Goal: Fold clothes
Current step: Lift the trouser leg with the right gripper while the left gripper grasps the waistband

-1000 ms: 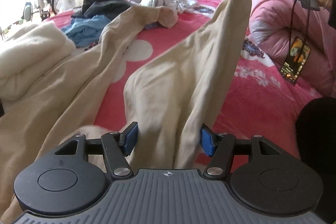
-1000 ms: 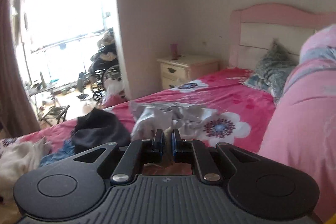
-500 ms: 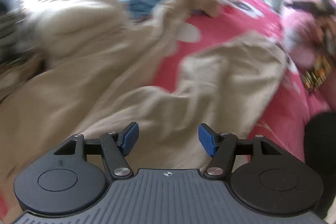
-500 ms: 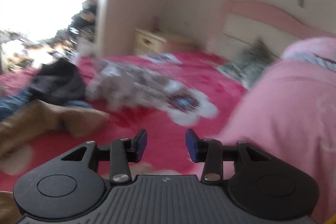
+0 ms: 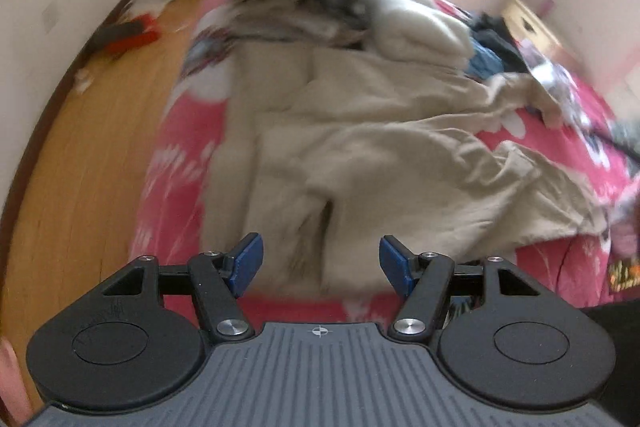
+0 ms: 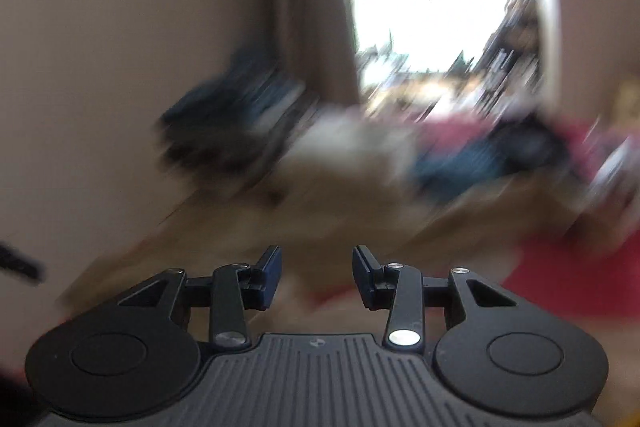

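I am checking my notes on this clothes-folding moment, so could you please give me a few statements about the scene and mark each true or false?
1. The beige garment lies spread on the red bedspread. True.
2. The left gripper is clamped on the beige garment. False: it is open, with nothing pinched between its blue pads.
3. The right gripper is shut tight. False: its pads stand apart with nothing between them.
4. A wooden floor shows beside the bed in the left wrist view. True.
5. The bed holds only the beige garment. False: a cream garment and a blue garment lie beyond it.
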Motion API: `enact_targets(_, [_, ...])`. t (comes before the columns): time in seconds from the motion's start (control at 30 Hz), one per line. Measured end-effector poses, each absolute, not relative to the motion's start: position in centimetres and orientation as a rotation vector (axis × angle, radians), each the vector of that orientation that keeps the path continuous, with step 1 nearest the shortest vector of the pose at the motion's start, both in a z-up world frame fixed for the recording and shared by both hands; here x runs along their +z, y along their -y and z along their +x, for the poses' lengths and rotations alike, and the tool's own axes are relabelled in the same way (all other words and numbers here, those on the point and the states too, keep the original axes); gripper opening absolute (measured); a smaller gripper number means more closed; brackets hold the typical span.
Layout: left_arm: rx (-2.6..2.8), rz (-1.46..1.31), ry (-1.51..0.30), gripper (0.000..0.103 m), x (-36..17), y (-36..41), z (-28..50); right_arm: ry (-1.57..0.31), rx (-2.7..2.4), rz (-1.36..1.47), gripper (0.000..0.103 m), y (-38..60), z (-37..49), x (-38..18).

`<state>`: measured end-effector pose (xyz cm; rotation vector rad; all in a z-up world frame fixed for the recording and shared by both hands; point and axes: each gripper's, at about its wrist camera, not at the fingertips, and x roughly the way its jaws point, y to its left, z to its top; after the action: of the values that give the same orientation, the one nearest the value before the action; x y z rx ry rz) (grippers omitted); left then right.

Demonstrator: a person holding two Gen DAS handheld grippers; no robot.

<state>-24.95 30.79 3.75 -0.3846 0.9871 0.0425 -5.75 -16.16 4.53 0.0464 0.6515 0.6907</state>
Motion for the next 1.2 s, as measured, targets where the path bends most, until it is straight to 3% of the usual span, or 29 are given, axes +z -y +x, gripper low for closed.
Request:
enact_targets(0.17, [0.092,-0.593,-0.982,0.065,-2.2,-31.6,-27.0,-1.012,0.702,0.366,0.042,14.5,-8.8,-1.2])
enact_targets(0.3, [0.125,-0.650,-0.935,0.065,-5.9,-31.8,-26.9,-1.170,0.470,0.724,0.042,17.1,-10.4,-6.0])
enact_targets(0.5, [0.213,-0.793,-0.807,0.065,-8.3,-34.0,-25.8,-1.118,0.162,0.934,0.042,20.5,-12.7,-9.7])
enact_targets(0.57, [0.226,-0.849,-0.760,0.064,-8.3,-34.9,-25.5,-1.060,0.104,0.969,0.036,20.9,-11.9,-11.0])
enact_targets(0.8, [0.189,-0.897,-0.780,0.064,-9.5,-34.7,-27.8,-1.045,0.124,1.078,0.031,21.3,-12.1,-13.2])
enact_targets(0.93, [0.261,-0.918,-0.727,0.062,-9.6,-34.8,-27.3,-1.024,0.153,1.102,0.011,21.2,-10.9,-14.2])
enact_targets(1.03, [0.329,-0.975,-0.676,0.047,-9.7,-35.3,-26.5,-0.983,0.181,1.044,0.004,20.5,-9.8,-13.3])
enact_targets(1.13, [0.343,-1.020,-0.679,0.020,-9.3,-35.7,-25.5,-0.950,0.217,1.031,0.003,20.1,-9.6,-11.5])
enact_targets(1.2, [0.328,-1.057,-0.677,0.014,-8.3,-36.0,-25.4,-0.944,0.243,1.031,0.003,20.4,-10.0,-9.9])
